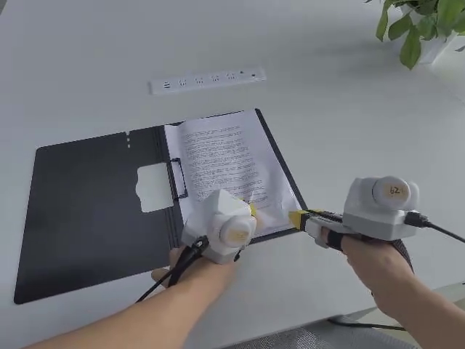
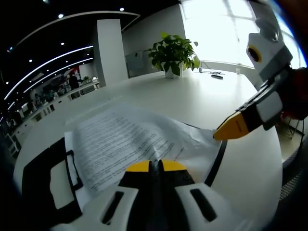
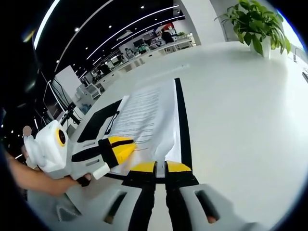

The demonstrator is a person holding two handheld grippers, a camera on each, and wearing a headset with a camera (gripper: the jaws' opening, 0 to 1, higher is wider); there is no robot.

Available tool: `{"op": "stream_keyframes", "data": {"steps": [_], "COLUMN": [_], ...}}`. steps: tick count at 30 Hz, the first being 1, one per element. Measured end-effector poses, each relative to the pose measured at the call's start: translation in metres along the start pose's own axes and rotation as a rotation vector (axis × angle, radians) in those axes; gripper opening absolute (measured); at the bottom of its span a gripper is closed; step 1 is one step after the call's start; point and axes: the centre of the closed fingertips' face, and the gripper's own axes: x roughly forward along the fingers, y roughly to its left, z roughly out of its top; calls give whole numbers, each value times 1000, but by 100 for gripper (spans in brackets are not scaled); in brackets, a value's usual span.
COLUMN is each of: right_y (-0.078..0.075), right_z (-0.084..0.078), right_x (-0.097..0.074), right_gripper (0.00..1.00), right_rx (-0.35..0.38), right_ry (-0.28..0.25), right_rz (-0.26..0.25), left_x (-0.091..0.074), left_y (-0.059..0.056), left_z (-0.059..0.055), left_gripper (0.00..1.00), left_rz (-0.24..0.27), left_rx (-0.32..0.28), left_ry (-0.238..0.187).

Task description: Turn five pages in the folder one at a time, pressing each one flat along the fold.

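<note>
Two hands are seen at the bottom of the head view, the left hand point(image 1: 182, 263) and the right hand point(image 1: 372, 258), each wrapped around a gripper. The left gripper point(image 1: 252, 211) is held with its yellow-tipped jaws pressed together, no gap between them, over the lower part of the page point(image 1: 225, 160); whether the paper is touched cannot be told. The right gripper point(image 1: 296, 218) is brought in from the right, its jaws drawn together on the page's lower right corner, which is raised and creased. The folder point(image 1: 87, 211) is laid open across the middle of the white table point(image 1: 73, 58), black cover at left, printed page at right.
</note>
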Motion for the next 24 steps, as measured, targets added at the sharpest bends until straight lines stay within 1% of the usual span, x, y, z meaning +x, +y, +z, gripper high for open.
{"op": "stream_keyframes", "data": {"steps": [1,3,9,16,17,19,21,24], "right_y": [0,-1,-1,6,7,9,13,18], "right_z": [1,1,1,7,8,10,12,14], "right_x": [0,-1,-1,-6,-6,-7,-9,-10], "right_gripper": [1,0,0,0,0,0,0,0], "right_rx": [1,4,9,8,10,12,13,10], "right_ry": [-2,-2,-6,-31,-36,-43,-53,-60], "right_rz": [0,-5,-4,16,21,27,37,49], "left_x": [0,0,1,0,0,0,0,-1], "left_y": [0,0,0,2,2,3,3,2], "left_z": [0,1,1,1,2,2,2,2], "left_gripper": [4,4,4,5,5,6,6,6], "left_rz": [0,0,0,1,-3,-7,-16,-25], "left_rx": [-1,-1,-7,-43,-75,-74,-87,-84], "left_ry": [0,0,1,-6,-10,-8,-8,-6]}}
